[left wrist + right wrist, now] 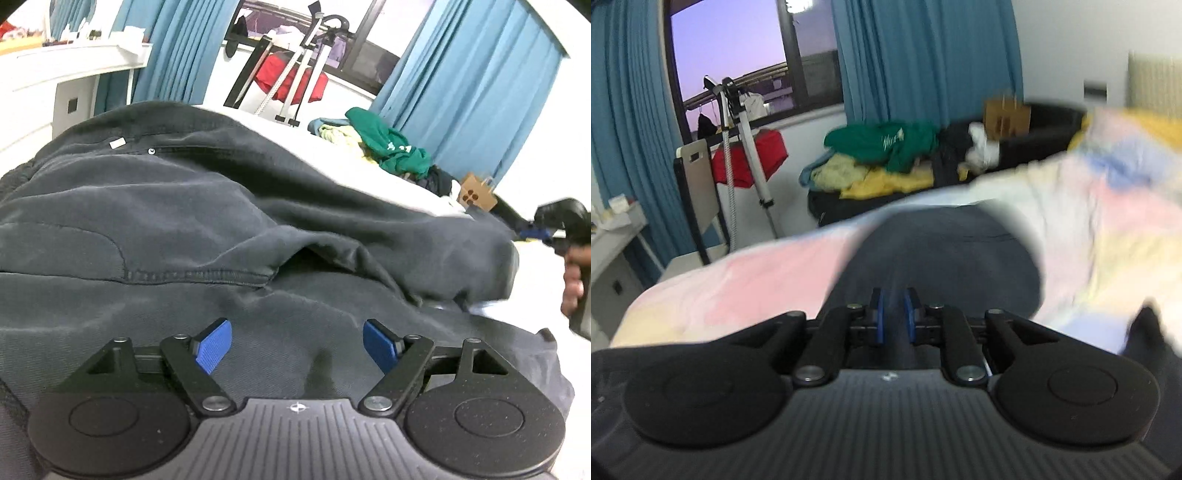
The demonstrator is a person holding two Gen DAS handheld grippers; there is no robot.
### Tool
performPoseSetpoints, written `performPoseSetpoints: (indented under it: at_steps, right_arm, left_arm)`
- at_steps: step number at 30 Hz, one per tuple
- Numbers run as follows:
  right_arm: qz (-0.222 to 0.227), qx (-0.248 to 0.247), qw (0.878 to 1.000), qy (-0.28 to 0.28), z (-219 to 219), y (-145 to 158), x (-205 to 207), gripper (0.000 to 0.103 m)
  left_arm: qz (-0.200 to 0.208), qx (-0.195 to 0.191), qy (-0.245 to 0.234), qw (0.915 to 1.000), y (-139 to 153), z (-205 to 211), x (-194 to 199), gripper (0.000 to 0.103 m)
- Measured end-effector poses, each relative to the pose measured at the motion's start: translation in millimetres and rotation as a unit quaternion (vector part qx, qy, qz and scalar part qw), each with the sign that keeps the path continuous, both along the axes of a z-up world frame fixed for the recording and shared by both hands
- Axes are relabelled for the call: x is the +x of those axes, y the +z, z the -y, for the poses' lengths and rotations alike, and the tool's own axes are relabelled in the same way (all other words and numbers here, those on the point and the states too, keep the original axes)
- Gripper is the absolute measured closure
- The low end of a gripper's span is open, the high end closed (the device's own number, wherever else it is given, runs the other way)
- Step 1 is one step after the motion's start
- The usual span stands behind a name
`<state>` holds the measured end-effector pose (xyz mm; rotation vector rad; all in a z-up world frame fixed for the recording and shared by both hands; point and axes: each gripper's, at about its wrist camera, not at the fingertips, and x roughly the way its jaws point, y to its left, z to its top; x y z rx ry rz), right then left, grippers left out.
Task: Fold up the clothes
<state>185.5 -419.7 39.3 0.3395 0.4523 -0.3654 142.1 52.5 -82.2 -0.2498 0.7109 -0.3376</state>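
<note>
a dark charcoal, heavy-looking cotton garment, with a stitched hem, a small white label and a metal snap showing, lies spread and rumpled across the bed with the pale pastel patchwork bedcover. part of it is doubled over itself, a hemmed edge lying on a lower layer of the same cloth; whether that is a deliberate fold or a loose heap cannot be told.

the left gripper hovers low over the near part of the garment with its blue-padded fingers wide apart and nothing between them. the right gripper has its blue pads drawn close with a narrow gap; dark cloth fills the space in front of and between them, but the blur leaves it unclear whether they pinch it, so i cannot tell. in the left wrist view the right gripper's black body shows at the far right edge of the garment, held by a hand.

the fabric looks thick, soft and limp: it should drape and sag rather than hold a crease, and it is not slippery or fragile. the stitched hem and the corners look like the firmest places to grip, pinching both layers.

a pile of green and yellow clothes sits well apart beyond the bed, near the blue curtains.
</note>
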Motion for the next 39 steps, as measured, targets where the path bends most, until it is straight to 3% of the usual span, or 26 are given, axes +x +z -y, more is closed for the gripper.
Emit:
performPoseSetpoints:
  at_steps: [5, 8, 10, 12, 13, 15, 16, 18, 23, 25, 27, 28, 29, 32, 35, 39]
  right_arm:
    - [0.030, 0.068, 0.995, 0.064, 2, -50, -47, 0.087]
    - [0.025, 0.083, 0.995, 0.039, 2, -60, -69, 0.083]
    - [0.016, 0.147, 0.989, -0.002, 25, -60, -73, 0.083]
    - [0.043, 0.231, 0.971, -0.040, 59, -67, -79, 0.082]
    - [0.058, 0.253, 0.964, -0.060, 75, -72, -82, 0.075]
    - [0.076, 0.277, 0.952, -0.103, 104, -88, -86, 0.048]
    - [0.077, 0.284, 0.948, -0.121, 116, -99, -85, 0.029]
    - [0.097, 0.320, 0.934, -0.127, 137, -122, -78, 0.026]
    - [0.169, 0.436, 0.879, -0.095, 184, -178, -52, 0.029]
    - [0.159, 0.424, 0.889, -0.071, 191, -178, -29, 0.030]
    - [0.135, 0.364, 0.918, -0.081, 190, -163, -15, 0.036]
    - [0.123, 0.334, 0.931, -0.085, 189, -155, -8, 0.063]
    - [0.111, 0.303, 0.942, -0.089, 189, -147, -1, 0.097]
    - [0.080, 0.211, 0.969, -0.101, 188, -123, 18, 0.097]
    - [0.121, 0.160, 0.974, -0.102, 198, -91, 0, 0.097]
    - [0.087, 0.179, 0.972, -0.122, 216, -118, -15, 0.097]
  left_arm:
    - [0.024, 0.022, -0.020, 0.9993, -3, 12, -8, 0.023]
    - [0.033, 0.031, -0.014, 0.9989, -6, 16, -14, 0.022]
    - [0.035, 0.030, -0.006, 0.9989, -9, 18, -17, 0.022]
    - [0.039, 0.032, -0.001, 0.9987, -11, 21, -19, 0.022]
    - [0.041, 0.037, 0.001, 0.9984, -11, 21, -20, 0.022]
    - [0.044, 0.046, 0.009, 0.9979, -13, 24, -19, 0.022]
    - [0.042, 0.047, 0.014, 0.9979, -15, 25, -18, 0.022]
    - [0.041, 0.050, 0.024, 0.9976, -21, 28, -14, 0.022]
    - [0.048, 0.076, 0.023, 0.9957, -26, 37, -15, 0.021]
    - [0.048, 0.074, 0.021, 0.9958, -26, 38, -16, 0.020]
    - [0.047, 0.066, 0.019, 0.9965, -26, 36, -16, 0.020]
    - [0.046, 0.060, 0.019, 0.9969, -26, 36, -15, 0.020]
    - [0.045, 0.055, 0.018, 0.9973, -26, 35, -15, 0.020]
    - [0.039, 0.039, 0.014, 0.9984, -22, 33, -14, 0.020]
    - [0.039, 0.020, 0.012, 0.9990, -12, 30, -19, 0.021]
    - [0.041, 0.010, -0.006, 0.9991, -6, 28, -24, 0.020]
